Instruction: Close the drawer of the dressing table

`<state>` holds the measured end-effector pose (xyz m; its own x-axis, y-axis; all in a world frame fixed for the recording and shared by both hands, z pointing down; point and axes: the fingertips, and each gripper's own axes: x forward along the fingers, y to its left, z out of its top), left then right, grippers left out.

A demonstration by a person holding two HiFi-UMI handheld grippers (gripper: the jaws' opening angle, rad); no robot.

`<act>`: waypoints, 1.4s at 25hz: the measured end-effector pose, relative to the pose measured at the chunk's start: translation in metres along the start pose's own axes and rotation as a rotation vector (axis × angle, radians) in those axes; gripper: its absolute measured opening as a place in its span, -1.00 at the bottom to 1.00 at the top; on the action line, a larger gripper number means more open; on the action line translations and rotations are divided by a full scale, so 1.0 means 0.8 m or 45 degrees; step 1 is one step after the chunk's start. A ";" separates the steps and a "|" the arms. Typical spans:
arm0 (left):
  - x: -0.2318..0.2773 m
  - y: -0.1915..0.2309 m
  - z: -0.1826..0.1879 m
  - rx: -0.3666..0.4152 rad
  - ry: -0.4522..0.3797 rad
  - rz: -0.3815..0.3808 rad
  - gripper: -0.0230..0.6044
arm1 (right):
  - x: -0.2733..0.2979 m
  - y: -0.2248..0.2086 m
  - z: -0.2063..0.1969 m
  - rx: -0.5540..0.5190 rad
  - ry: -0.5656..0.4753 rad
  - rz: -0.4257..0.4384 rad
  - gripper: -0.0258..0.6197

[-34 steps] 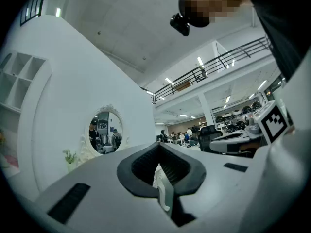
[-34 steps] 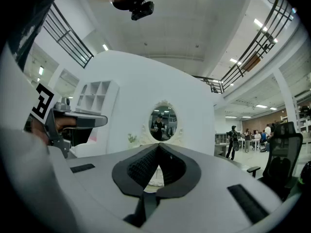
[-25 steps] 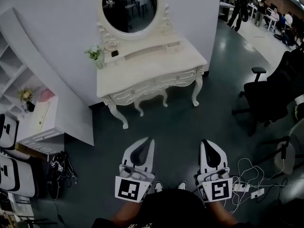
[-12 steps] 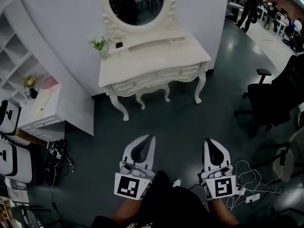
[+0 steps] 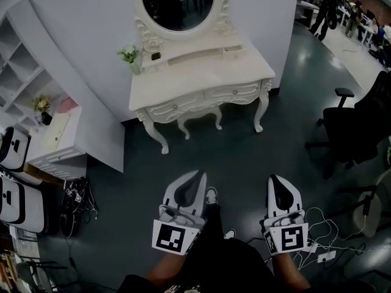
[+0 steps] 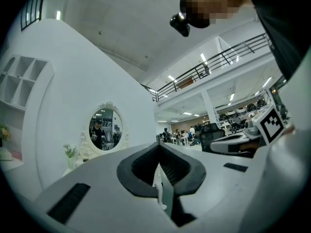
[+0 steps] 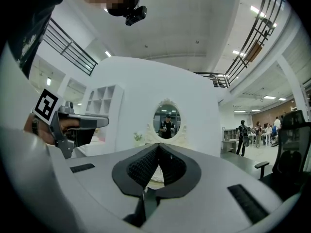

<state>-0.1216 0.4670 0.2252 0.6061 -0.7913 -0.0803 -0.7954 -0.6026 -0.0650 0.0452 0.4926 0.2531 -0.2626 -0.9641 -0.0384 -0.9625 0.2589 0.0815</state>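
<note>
— While the left gripper and right gripper point level, where's the dressing table?
— Against the wall ahead, well apart from both, its drawers facing them.
— Fingers?
— Pressed together on each, empty.

The oval mirror is cut off by the top edge. The white shelf unit runs off the left edge. On the dressing table, the drawers are too small to tell whether any stands ajar.

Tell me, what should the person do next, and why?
Probably step closer to the dressing table: it stands across the floor, and the left gripper and right gripper, both shut and empty, are far from its drawers. Which drawer is open isn't clear from here.
</note>
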 end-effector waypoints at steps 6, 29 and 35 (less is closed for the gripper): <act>0.027 0.005 -0.002 -0.018 -0.021 -0.016 -0.92 | 0.017 -0.014 -0.003 -0.015 0.016 -0.009 -0.92; 0.156 0.110 -0.043 -0.022 0.003 -0.001 -0.92 | 0.192 -0.037 -0.030 -0.029 0.015 0.037 -0.92; 0.211 0.141 -0.037 -0.024 0.008 -0.033 -0.92 | 0.247 -0.057 -0.021 -0.049 0.025 0.019 -0.92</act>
<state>-0.1090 0.2621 0.2337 0.6265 -0.7760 -0.0729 -0.7794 -0.6247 -0.0486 0.0385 0.2889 0.2586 -0.2753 -0.9612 -0.0175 -0.9549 0.2714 0.1203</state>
